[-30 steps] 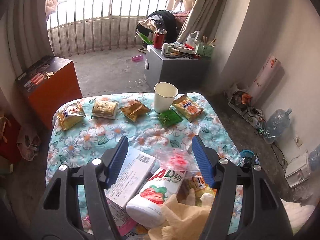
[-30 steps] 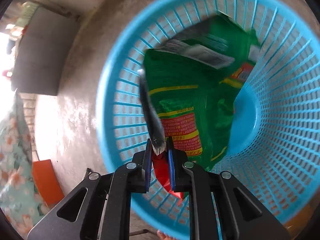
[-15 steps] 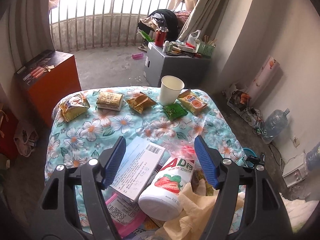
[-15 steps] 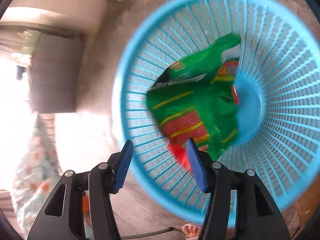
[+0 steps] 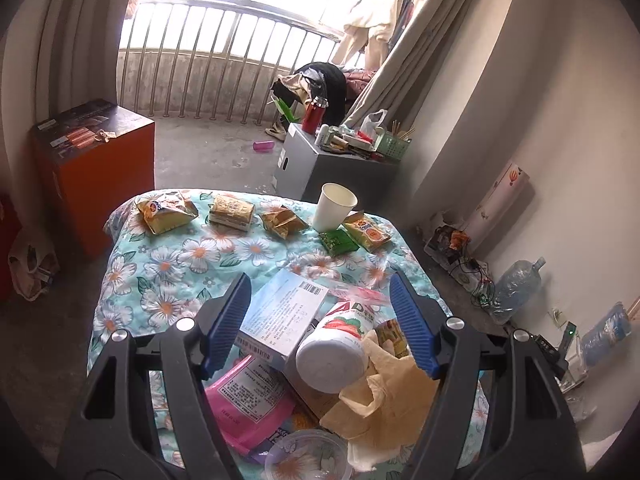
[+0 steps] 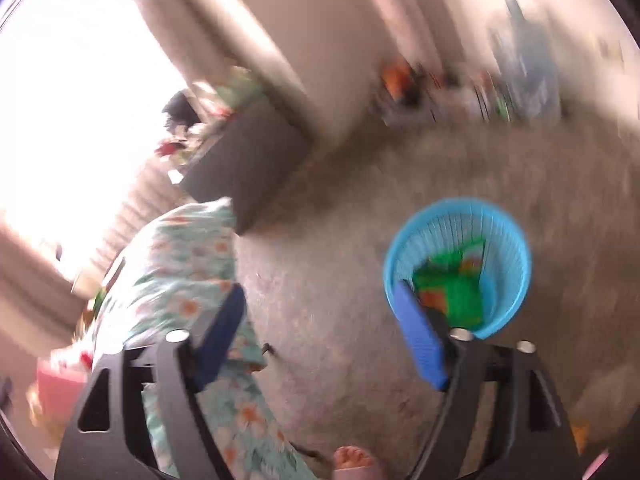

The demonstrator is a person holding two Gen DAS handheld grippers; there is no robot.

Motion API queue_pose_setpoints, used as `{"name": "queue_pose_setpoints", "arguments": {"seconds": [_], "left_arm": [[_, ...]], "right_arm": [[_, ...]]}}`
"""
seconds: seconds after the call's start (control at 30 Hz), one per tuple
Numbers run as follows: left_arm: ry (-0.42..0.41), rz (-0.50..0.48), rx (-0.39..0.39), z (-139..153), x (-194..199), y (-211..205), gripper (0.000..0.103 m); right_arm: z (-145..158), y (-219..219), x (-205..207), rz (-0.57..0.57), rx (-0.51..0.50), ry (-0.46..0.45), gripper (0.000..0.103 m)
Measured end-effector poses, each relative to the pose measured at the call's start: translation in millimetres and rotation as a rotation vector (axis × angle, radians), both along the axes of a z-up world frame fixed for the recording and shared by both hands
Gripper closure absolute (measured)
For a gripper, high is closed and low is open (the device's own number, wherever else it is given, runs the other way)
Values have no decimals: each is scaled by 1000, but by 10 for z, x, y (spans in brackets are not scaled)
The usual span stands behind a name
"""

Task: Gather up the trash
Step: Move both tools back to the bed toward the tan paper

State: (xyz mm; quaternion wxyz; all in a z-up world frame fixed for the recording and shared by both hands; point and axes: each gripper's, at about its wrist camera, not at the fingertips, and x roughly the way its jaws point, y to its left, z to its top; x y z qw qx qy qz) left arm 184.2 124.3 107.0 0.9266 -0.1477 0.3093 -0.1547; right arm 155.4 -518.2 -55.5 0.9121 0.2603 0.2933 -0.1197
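Green bag [image 6: 460, 288] sits in the bin [image 6: 516, 248]; right gripper [image 6: 320, 336], just opened, hangs empty above it. Left gripper [image 5: 320, 324] hovers spread over the bottle [image 5: 340, 344], nothing grasped.

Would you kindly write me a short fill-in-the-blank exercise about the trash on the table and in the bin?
1. The green snack bag lies inside the ____ bin on the floor.
2. The paper cup stands ____ on the flowered tablecloth.
3. The right claw holds ____.
4. The strawberry bottle lies on its ____, between the left claw's pads.

Missing words: blue; upright; nothing; side
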Motion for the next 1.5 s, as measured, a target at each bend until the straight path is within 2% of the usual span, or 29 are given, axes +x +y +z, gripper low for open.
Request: {"name": "queue_pose_setpoints", "arguments": {"seconds": [0.03, 0.1, 0.17, 0.3, 0.4, 0.57, 0.67, 0.8, 0.87, 0.93, 1.1, 1.3, 1.5], "left_arm": [[-15, 2, -1, 0, -70, 29, 35], [-32, 14, 8, -22, -187, 86, 33], [-38, 22, 4, -76, -306, 164, 33], [-27, 37, -7, -197, -497, 306, 33], [-20, 52, -19, -280, -626, 422, 33], [-26, 54, -17, -409, -831, 505, 33], [-61, 40, 24, -456, -974, 449, 33], [-71, -33, 55, -598, -1132, 302, 33], [-60, -79, 80, -695, -1187, 215, 33], [-38, -128, 88, -824, -1228, 129, 33], [27, -235, 107, -1133, -1261, -93, 45], [33, -279, 194, -1261, -1227, -271, 56], [48, -314, 269, -1376, -1184, -373, 65]], "right_arm": [[155, 161, -92, 9, -58, -24, 6], [495, 570, -272, 30, -209, -59, 6], [676, 864, -342, 64, -296, -67, 6], [957, 1493, -520, 130, -410, -100, 6], [1126, 1908, -664, 188, -470, -193, 6], [1293, 2530, -664, 301, -495, -250, 6], [1282, 2863, -606, 397, -386, -240, 6], [1112, 3298, -657, 536, -236, -211, 6], [1002, 3493, -661, 603, -221, -190, 6], [953, 3646, -685, 648, -247, -178, 7], [1058, 3863, -610, 753, -267, -164, 16], [1163, 4154, -226, 902, -372, -106, 22], [1056, 4469, 103, 1019, -495, -6, 25]]}}
